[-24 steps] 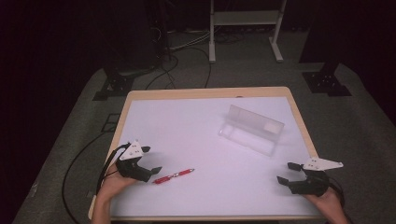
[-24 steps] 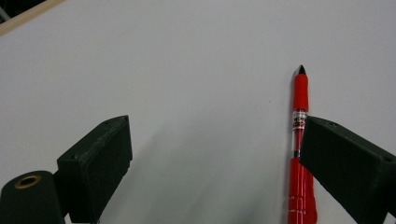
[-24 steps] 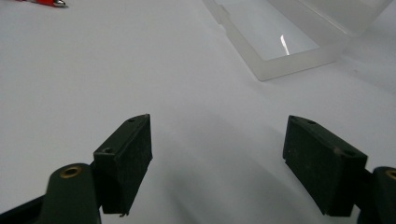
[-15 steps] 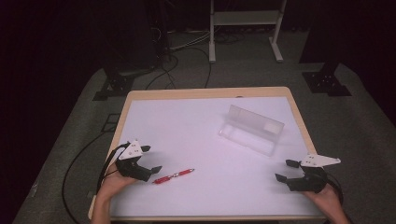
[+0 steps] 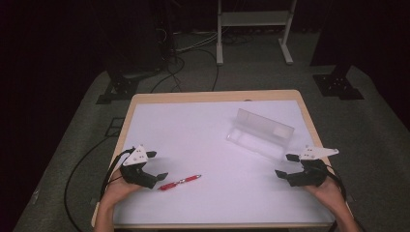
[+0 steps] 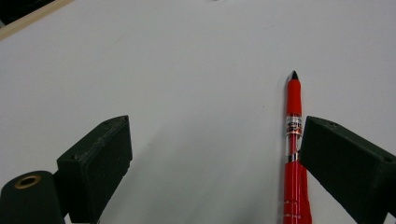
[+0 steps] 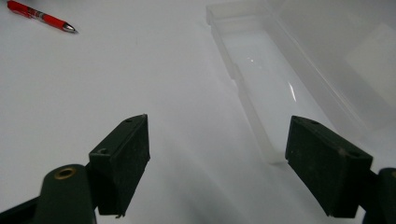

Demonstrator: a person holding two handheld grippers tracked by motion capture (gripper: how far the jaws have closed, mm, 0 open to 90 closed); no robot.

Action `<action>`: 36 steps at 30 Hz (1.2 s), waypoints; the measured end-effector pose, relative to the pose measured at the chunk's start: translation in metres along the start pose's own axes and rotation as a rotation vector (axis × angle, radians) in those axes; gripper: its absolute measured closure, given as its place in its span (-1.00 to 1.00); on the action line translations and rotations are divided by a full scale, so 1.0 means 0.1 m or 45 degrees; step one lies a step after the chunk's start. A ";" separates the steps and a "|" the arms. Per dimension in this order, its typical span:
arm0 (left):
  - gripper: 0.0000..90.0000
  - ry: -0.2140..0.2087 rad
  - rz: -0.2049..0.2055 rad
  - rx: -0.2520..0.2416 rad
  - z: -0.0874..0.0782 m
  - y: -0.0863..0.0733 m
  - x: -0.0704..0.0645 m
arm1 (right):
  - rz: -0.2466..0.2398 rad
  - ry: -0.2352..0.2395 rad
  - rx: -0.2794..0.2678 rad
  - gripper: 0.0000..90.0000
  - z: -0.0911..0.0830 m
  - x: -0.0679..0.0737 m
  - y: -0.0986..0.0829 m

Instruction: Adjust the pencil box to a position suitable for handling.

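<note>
**A dark recording studio or lab**

A white-topped table [image 5: 212, 125] with a wooden rim stands on grey carpet [image 5: 377, 121]. Loose cables [image 5: 191, 53], black stand feet [image 5: 337, 86] and a white metal frame [image 5: 254, 21] surround it under dim light.

Red pen [image 5: 180, 182] is lying flat in the lower-left part of the high view, dark tip pointing right and a bit up. Clear plastic case [image 5: 261, 134] sits right of center, lid open and standing up behind the empty tray. Pen and case are well apart.
</note>
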State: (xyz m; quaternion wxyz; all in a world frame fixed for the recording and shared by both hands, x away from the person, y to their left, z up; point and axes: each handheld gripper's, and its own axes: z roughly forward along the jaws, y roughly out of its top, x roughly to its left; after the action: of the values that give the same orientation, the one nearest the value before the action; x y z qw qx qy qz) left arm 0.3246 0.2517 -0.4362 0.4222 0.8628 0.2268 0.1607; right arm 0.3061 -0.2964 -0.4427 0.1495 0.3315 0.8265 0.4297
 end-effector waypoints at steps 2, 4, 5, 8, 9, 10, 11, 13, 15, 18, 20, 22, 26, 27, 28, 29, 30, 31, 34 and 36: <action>-0.80 0.001 -0.001 -0.002 -0.01 0.00 0.00 | -0.020 0.012 0.020 -0.53 0.06 -0.01 0.11; -0.80 0.002 0.001 -0.004 -0.01 0.00 0.00 | -0.030 0.024 0.027 -0.53 0.11 -0.01 0.18; -0.80 0.001 0.004 -0.006 -0.01 0.00 0.00 | -0.030 0.024 0.027 -0.53 0.11 -0.01 0.18; -0.80 0.004 0.006 -0.015 -0.02 0.01 0.00 | -0.055 0.038 0.048 -0.53 0.20 -0.02 0.31; -0.80 0.004 0.006 -0.015 -0.02 0.01 0.00 | -0.055 0.038 0.048 -0.53 0.20 -0.02 0.31; -0.80 0.003 0.003 -0.018 -0.02 0.01 -0.01 | -0.075 0.042 0.058 -0.53 0.24 -0.03 0.37; -0.80 0.003 0.003 -0.018 -0.02 0.01 -0.01 | -0.075 0.042 0.058 -0.53 0.24 -0.03 0.37; -0.80 0.005 0.002 -0.018 -0.02 0.01 -0.01 | -0.083 0.055 0.066 -0.53 0.29 -0.03 0.42; -0.80 0.007 0.003 -0.015 -0.03 0.01 0.00 | -0.095 0.054 0.082 -0.53 0.34 -0.04 0.46; -0.80 0.011 0.008 -0.022 -0.04 0.02 -0.01 | -0.097 0.070 0.077 -0.53 0.40 -0.04 0.51; -0.80 0.013 0.002 -0.031 -0.05 0.02 -0.01 | -0.107 0.069 0.096 -0.53 0.45 -0.05 0.55; -0.80 0.013 0.002 -0.033 -0.05 0.02 0.00 | -0.112 0.073 0.101 -0.51 0.48 -0.06 0.58; -0.80 0.016 0.002 -0.044 -0.07 0.02 -0.01 | -0.123 0.074 0.121 -0.52 0.53 -0.07 0.61; -0.80 0.016 0.003 -0.046 -0.07 0.02 -0.01 | -0.126 0.078 0.122 -0.51 0.55 -0.07 0.62; -0.80 0.014 -0.004 -0.064 -0.08 0.03 -0.01 | -0.129 0.086 0.137 -0.51 0.60 -0.08 0.64; -0.80 0.011 -0.005 -0.073 -0.09 0.03 0.00 | -0.132 0.086 0.146 -0.51 0.62 -0.08 0.65; -0.80 0.009 -0.009 -0.083 -0.10 0.03 0.00 | -0.131 0.086 0.152 -0.51 0.64 -0.08 0.66; -0.80 0.009 -0.009 -0.083 -0.10 0.03 0.00 | -0.131 0.086 0.152 -0.51 0.64 -0.08 0.66; -0.80 0.014 -0.011 -0.090 -0.12 0.03 0.00 | -0.148 0.085 0.172 -0.49 0.71 -0.10 0.69; -0.80 0.013 -0.012 -0.089 -0.12 0.03 0.00 | -0.150 0.085 0.173 -0.48 0.72 -0.10 0.70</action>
State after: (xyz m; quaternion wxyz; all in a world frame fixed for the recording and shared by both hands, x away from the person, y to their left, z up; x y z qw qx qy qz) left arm 0.3201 0.2580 -0.4269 0.4516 0.8456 0.2273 0.1711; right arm 0.3811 -0.2300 -0.4284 0.1239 0.2773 0.8764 0.3738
